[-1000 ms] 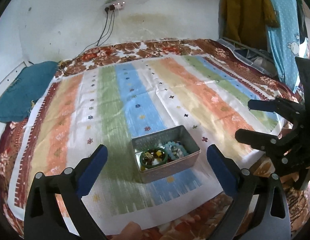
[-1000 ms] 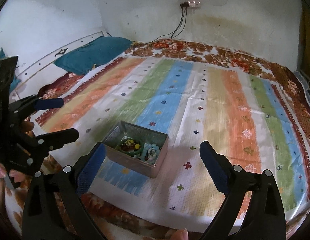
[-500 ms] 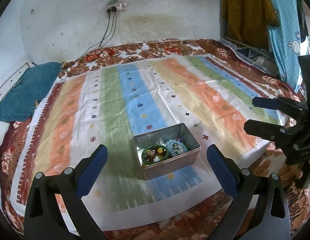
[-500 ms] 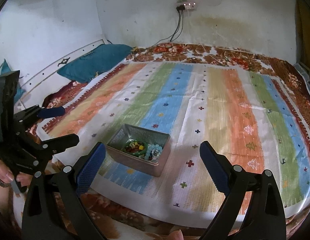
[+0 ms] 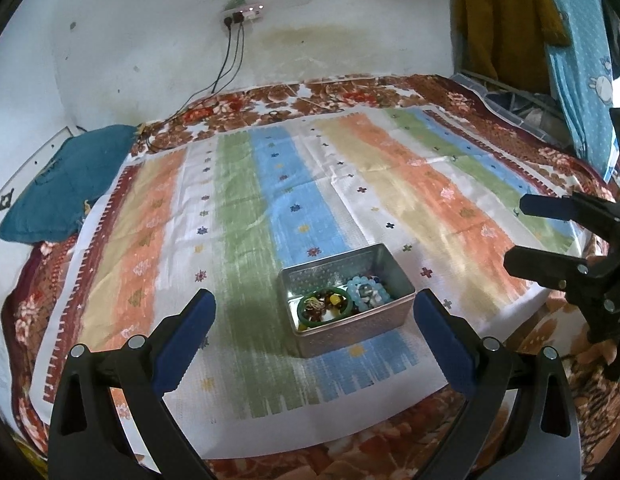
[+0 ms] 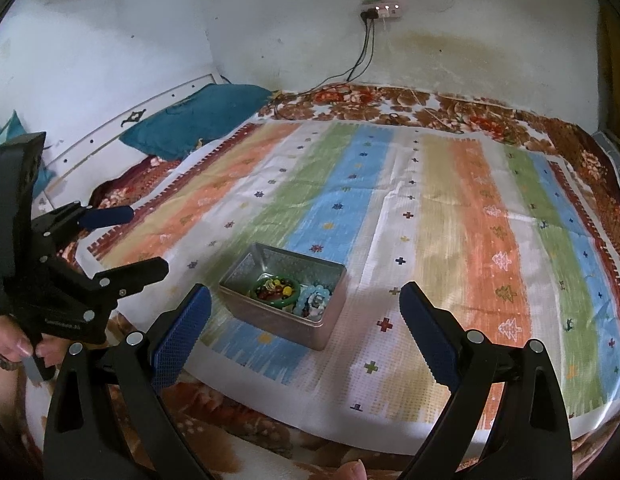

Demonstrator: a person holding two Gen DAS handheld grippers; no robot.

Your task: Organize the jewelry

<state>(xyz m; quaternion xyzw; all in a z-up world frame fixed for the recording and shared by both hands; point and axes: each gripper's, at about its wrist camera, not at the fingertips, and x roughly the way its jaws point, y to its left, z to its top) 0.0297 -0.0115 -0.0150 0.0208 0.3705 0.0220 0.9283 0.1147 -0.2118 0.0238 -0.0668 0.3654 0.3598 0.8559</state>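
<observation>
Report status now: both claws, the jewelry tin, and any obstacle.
Left claw open, empty. Right claw open, empty. Tin on striped cloth, green bangle and blue beads inside. Nothing between claws and tin.

Bed point(image 5: 449, 92) under striped cloth point(image 5: 238, 216), metal tin point(image 5: 349, 322) on top

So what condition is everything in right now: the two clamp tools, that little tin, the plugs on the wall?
Left gripper: open, holding nothing.
Right gripper: open, holding nothing.
Rectangular silver metal tin: lidless, upright on the striped cloth.
Green bangle: lying inside the tin.
Pale blue bead bracelet: inside the tin, beside the bangle.
White wall power strip: cables plugged in, lights on.
</observation>
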